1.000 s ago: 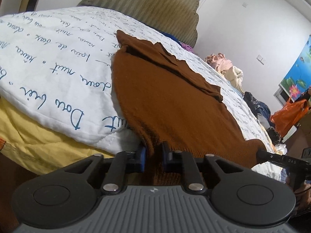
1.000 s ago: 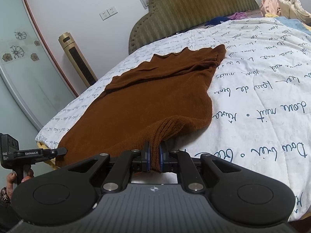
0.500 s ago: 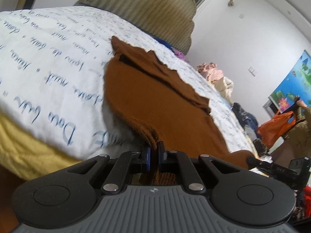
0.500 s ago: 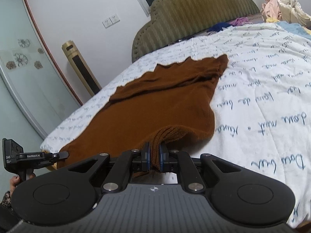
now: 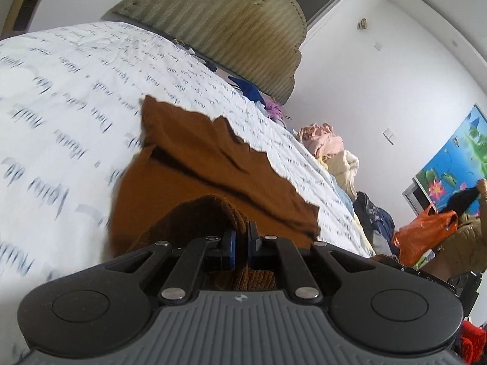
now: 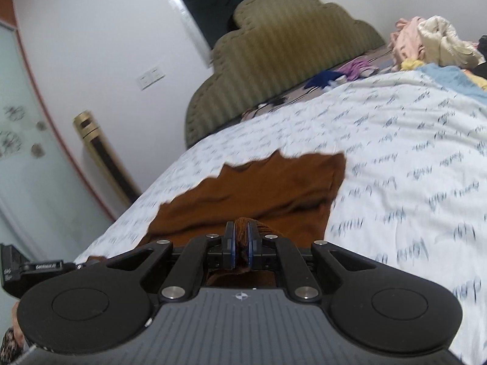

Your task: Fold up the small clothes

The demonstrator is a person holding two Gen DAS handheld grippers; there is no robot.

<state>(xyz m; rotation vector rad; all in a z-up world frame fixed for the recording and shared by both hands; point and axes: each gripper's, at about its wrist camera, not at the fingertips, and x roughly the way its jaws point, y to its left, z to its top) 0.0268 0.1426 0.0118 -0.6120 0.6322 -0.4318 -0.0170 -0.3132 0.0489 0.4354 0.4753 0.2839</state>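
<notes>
A brown knitted garment [image 5: 201, 164] lies on the white quilt with blue writing [image 5: 61, 97]. My left gripper [image 5: 239, 243] is shut on its ribbed hem at one corner and holds that edge lifted over the garment. In the right wrist view the same garment [image 6: 274, 182] stretches toward the headboard. My right gripper [image 6: 240, 245] is shut on the hem's other corner, also lifted. The near part of the garment is hidden behind both grippers. The left gripper also shows at the left edge of the right wrist view [image 6: 33, 269].
An olive padded headboard [image 6: 289, 48] stands at the far end of the bed. A heap of pink and cream clothes [image 5: 328, 149] lies at the far right side. An orange bag [image 5: 426, 231] and a person are beyond the bed. A gold column [image 6: 100, 158] stands by the wall.
Both grippers have lifted the hem and carried it forward toward the headboard, so less of the garment shows flat. The left gripper closed on the hem a second ago.
</notes>
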